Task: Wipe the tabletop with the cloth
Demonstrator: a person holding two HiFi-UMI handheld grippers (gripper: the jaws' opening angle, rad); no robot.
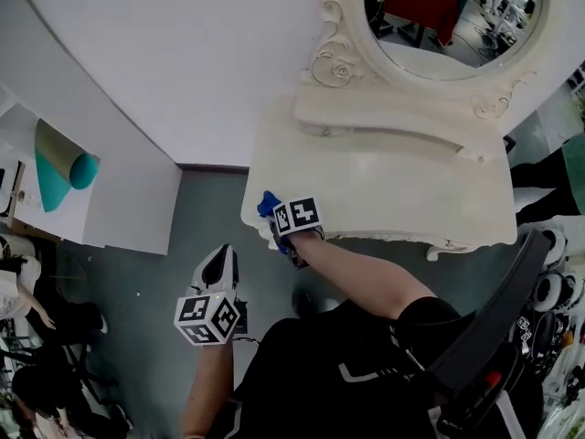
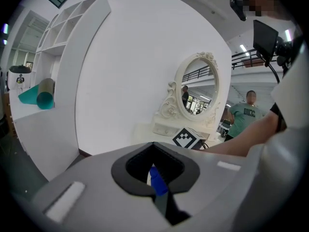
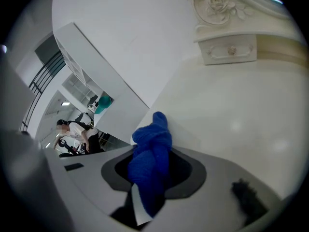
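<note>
Cream-white lacquer covers the biggest thing in my feed, a dressing table pushed against the plain wall (image 1: 183, 53). Its tabletop (image 1: 393, 190) runs wide under an oval mirror (image 1: 457, 16), and the surface looks bare. A small drawer (image 3: 231, 50) sits at the far side below the carved frame.

From the head view, the right hand-held gripper (image 1: 277, 216) is at the near-left corner of that tabletop, which I read as the start of a pass across it. In its own view the jaws are clamped on the blue cloth (image 3: 150, 158). The cloth is bunched into a thick wad that sticks out past the tips toward the surface. I judge it is held that way so that fabric, not plastic, meets the lacquer, though I can't confirm contact.

The left hand-held gripper (image 1: 222, 259) hangs lower, out over the grey floor (image 1: 183, 236) and well apart from the table, probably parked out of the way. Its jaws are together, and a thin blue sliver at their seam is too small for me to identify.
</note>
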